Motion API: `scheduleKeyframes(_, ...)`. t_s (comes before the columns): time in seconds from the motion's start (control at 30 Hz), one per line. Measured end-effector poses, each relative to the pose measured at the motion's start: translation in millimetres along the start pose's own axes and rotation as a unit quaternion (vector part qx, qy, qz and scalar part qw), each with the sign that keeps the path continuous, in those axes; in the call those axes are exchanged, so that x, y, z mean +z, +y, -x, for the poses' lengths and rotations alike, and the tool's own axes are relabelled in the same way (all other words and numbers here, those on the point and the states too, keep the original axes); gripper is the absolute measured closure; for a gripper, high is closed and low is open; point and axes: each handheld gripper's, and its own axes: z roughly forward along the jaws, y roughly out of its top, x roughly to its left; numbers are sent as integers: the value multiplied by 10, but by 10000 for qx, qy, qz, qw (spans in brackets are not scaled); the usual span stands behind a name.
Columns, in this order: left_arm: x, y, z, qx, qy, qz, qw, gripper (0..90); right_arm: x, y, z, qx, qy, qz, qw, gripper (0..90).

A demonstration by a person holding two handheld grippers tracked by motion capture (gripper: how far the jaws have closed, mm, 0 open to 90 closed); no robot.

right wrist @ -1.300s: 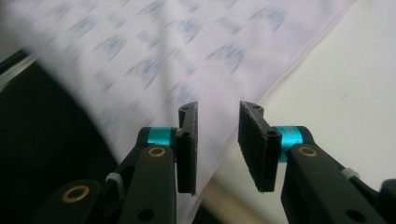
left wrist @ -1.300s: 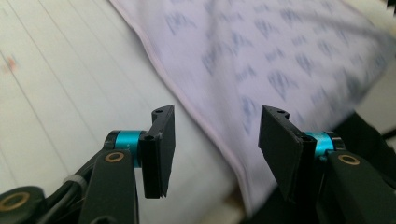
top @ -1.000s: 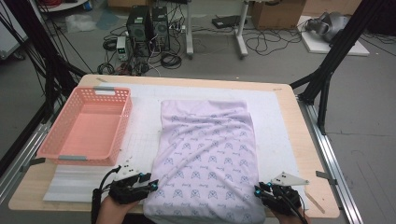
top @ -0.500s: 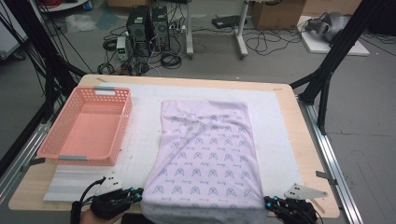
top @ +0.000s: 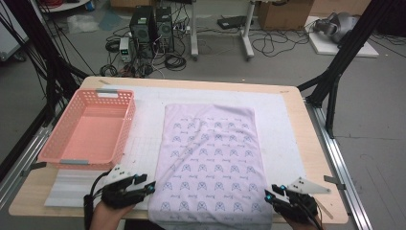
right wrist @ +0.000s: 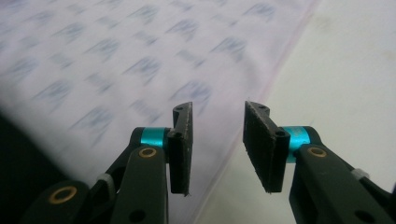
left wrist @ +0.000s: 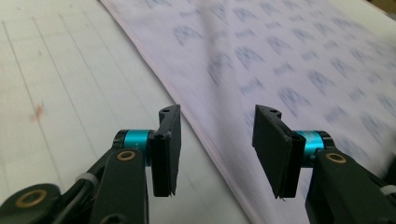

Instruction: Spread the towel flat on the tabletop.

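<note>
High view | cloth (top: 210, 158) between left tongs (top: 149, 184); right tongs (top: 272, 192)

left tool (top: 149, 184): black body, flat rectangular black pads, turquoise collars behind them
right tool (top: 274, 192): same black build, turquoise collars, brass-coloured rivets on the arms
top plates: pale grey, three-cornered, one on each tool
cables: black, one looping off the left tool; white ties, probably zip ties, on the linkages
sleeves: forearms bare

Even, soft indoor light; blurred cloth in close views
</note>
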Motion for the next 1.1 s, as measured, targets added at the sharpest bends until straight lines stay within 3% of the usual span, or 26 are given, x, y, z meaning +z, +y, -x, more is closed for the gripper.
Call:
scheduleKeyframes(0.07,135,68,-42,-148,87,-19,9999,534,145,27,58,161,-74,-109,9998,655)
scheduleKeyframes(0.2,354,94,3,48,226,-351,9991,620,276,18,54,155,-11,-325,9994,679)
scheduleKeyframes(0.27,363,76,54,268,546,-270,9978,712,268,12,41,173,-26,-315,9993,693)
scheduleKeyframes(0.37,343,76,20,209,556,-261,9979,846,259,11,35,164,-16,-376,9992,807)
scheduleKeyframes(0.4,337,80,16,213,594,-273,9976,857,260,14,32,150,84,-401,9990,862)
scheduleKeyframes(0.47,308,84,-9,209,787,-267,9963,864,251,27,2,-30,7,-464,9989,876)
scheduleKeyframes(0.57,241,67,-117,-63,659,-256,9975,864,192,13,0,-105,5,-583,9982,880)
scheduleKeyframes(0.63,212,60,-108,-15,625,-291,9976,861,137,-26,5,-61,70,-622,9980,880)
scheduleKeyframes(0.7,171,56,-92,57,739,-335,9967,876,80,-58,-16,-98,162,-701,9974,879)
scheduleKeyframes(0.77,137,46,-120,-60,650,-372,9972,843,24,-77,-33,-132,192,-779,9967,878)
scheduleKeyframes(0.8,130,46,-131,-117,596,-378,9974,769,2,-79,-29,-86,238,-771,9967,868)
scheduleKeyframes(0.93,167,81,-118,-210,352,-136,9991,557,-4,-18,26,48,161,-307,9994,668)
scheduleKeyframes(1.03,247,134,-111,-178,225,-109,9995,517,77,50,93,32,43,-79,10000,622)
scheduleKeyframes(1.1,306,170,-114,-195,222,-121,9995,516,176,119,187,163,-48,10,9999,620)
